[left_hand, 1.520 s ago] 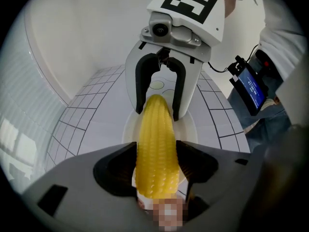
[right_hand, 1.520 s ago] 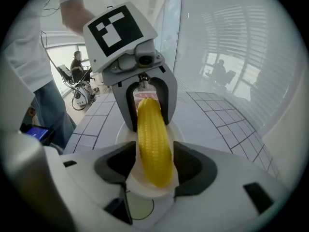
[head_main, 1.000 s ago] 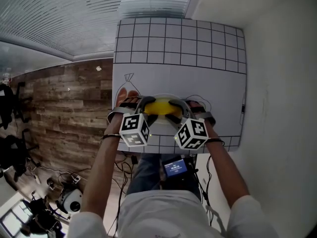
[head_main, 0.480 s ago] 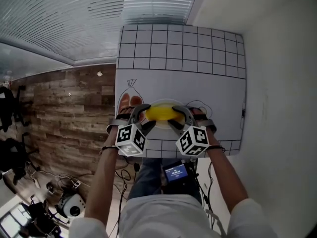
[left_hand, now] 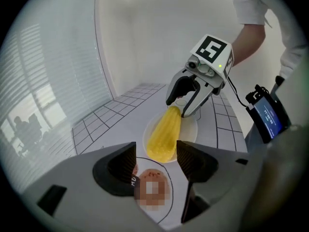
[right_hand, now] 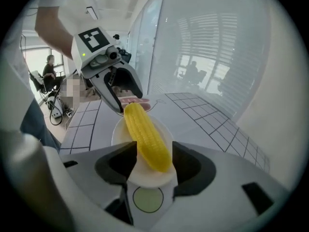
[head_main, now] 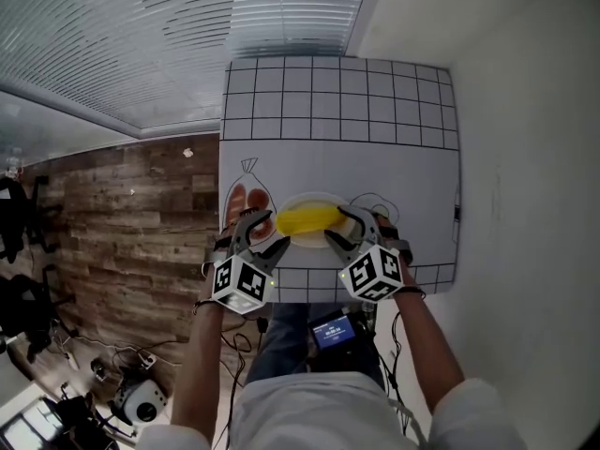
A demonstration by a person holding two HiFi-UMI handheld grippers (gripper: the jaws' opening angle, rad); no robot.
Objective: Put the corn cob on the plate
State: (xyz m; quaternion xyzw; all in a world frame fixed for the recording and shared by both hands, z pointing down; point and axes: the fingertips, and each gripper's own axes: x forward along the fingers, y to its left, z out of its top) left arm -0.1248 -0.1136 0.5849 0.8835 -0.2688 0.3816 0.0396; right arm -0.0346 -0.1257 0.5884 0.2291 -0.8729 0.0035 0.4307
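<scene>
A yellow corn cob (head_main: pixel 307 219) lies lengthwise on a small white plate (head_main: pixel 298 242) near the front edge of the gridded table. My left gripper (head_main: pixel 260 235) stands open just off the cob's left end (left_hand: pixel 161 146), with nothing between its jaws. At the other end, my right gripper (head_main: pixel 350 233) is open too, and the cob's tip (right_hand: pixel 155 156) reaches in between its jaws. In the left gripper view the right gripper (left_hand: pixel 186 104) straddles the far end of the cob. The right gripper view shows the left gripper (right_hand: pixel 121 94) beyond the cob.
The white mat (head_main: pixel 337 111) carries drawn outlines: a bag shape with reddish sausages (head_main: pixel 246 204) left of the plate and a circle (right_hand: pixel 147 199) under my right gripper. The table's front edge (head_main: pixel 309 298) is right behind the grippers. A small screen (head_main: pixel 333 328) hangs at the person's waist.
Both grippers have drawn back toward the person. The left gripper has come off the cob's end. The cob now rests on the plate.
</scene>
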